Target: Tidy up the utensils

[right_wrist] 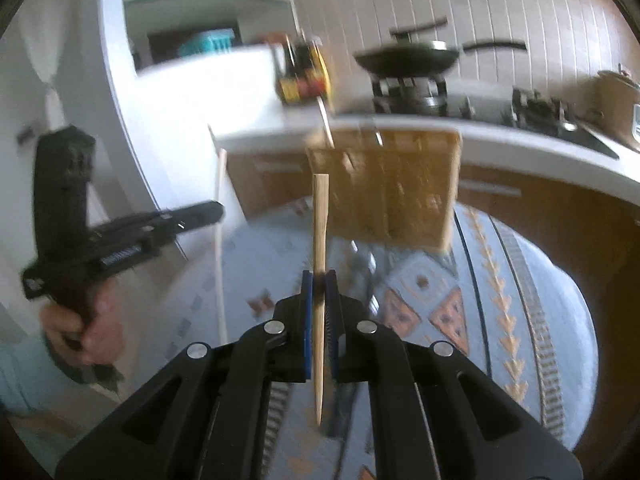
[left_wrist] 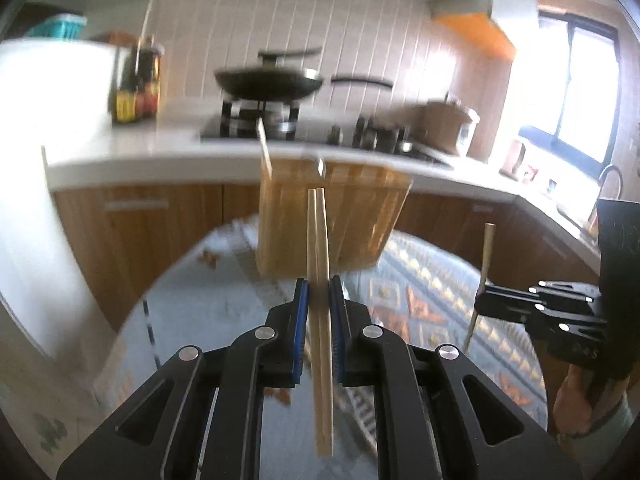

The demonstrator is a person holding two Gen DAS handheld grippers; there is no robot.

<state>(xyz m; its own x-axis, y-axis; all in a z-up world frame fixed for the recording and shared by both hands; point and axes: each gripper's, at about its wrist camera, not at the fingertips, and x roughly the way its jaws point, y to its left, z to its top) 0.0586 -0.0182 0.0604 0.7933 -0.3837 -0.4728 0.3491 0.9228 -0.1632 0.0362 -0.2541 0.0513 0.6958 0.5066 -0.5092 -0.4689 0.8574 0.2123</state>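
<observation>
My left gripper [left_wrist: 319,292] is shut on a pair of wooden chopsticks [left_wrist: 319,240], held upright above the round table. My right gripper [right_wrist: 319,280] is shut on a single wooden chopstick [right_wrist: 320,216], also upright. A wooden utensil holder [left_wrist: 332,216] stands on the table just beyond both grippers, with a chopstick and a metal utensil sticking out of its top; it also shows in the right wrist view [right_wrist: 392,184]. The right gripper [left_wrist: 486,304] shows at the right of the left wrist view, and the left gripper [right_wrist: 214,210] at the left of the right wrist view.
The round table has a patterned blue and orange cloth [left_wrist: 432,280] under glass. Behind it runs a white kitchen counter [left_wrist: 140,148] with a gas stove and black pan [left_wrist: 268,84], sauce bottles [left_wrist: 138,92] and a sink [left_wrist: 576,212] at the right.
</observation>
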